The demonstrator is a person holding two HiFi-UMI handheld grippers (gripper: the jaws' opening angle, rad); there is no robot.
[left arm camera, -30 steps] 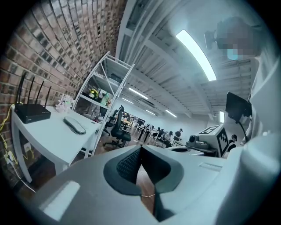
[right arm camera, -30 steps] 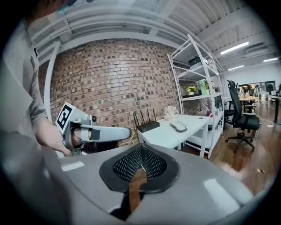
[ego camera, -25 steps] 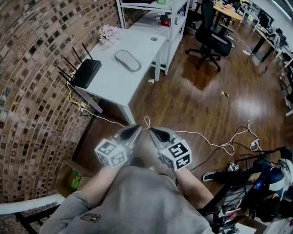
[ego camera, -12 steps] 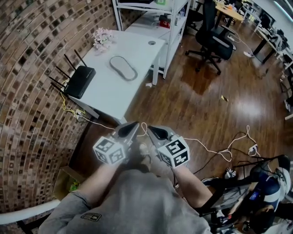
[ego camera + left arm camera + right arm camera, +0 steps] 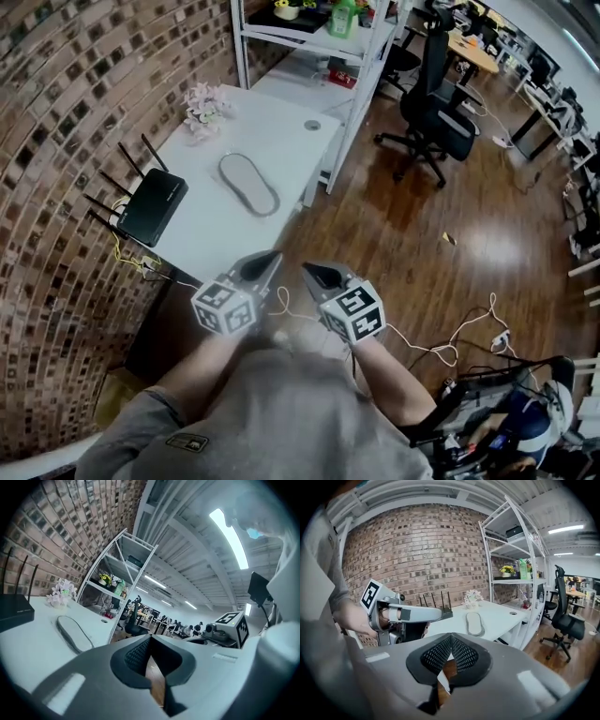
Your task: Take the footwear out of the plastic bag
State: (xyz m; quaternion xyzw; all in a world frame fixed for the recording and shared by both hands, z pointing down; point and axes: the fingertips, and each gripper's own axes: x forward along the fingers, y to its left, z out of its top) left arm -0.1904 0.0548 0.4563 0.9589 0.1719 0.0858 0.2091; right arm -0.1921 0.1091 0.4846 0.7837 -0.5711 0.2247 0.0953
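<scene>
A flat grey oval piece of footwear [image 5: 249, 184] lies on the white table [image 5: 211, 225]; no plastic bag can be made out around it. It also shows in the left gripper view as a grey oval [image 5: 74, 633] and in the right gripper view [image 5: 473, 623]. Both grippers are held close to the person's chest, well short of the table. My left gripper [image 5: 273, 257] is shut and holds nothing; its jaws meet at the tip [image 5: 150, 637]. My right gripper [image 5: 309, 270] is likewise shut and holds nothing [image 5: 451, 636], side by side with the left gripper [image 5: 439, 614].
A black router [image 5: 150, 202] with antennas and a bunch of pale flowers [image 5: 202, 101] sit on the table by the brick wall. A white shelf unit [image 5: 323, 42] stands behind it. A black office chair [image 5: 436, 112] and loose cables [image 5: 455, 337] are on the wooden floor.
The table and the grey footwear have slid lower and nearer in the head view as the person moves towards them. Both grippers stay shut and side by side.
</scene>
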